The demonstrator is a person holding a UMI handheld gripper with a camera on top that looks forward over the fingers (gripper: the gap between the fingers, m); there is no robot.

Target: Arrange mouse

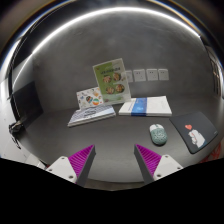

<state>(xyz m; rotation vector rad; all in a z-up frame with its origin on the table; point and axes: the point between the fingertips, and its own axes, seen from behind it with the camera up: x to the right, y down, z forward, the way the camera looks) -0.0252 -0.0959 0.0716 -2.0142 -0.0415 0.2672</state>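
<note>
A pale green-grey mouse (158, 133) lies on the grey table (110, 140), beyond my right finger. A dark mouse mat (196, 133) lies to its right, with a small red and white object (191, 129) on it. My gripper (113, 159) is open and empty, well short of the mouse. Its two magenta pads (80, 158) stand wide apart with bare table between them.
A keyboard (92, 117) lies at the back left, with a blue and white book (145, 107) to its right. Two printed posters (108, 82) lean on the grey wall, next to wall sockets (146, 75). A dark monitor (22, 103) stands at the far left.
</note>
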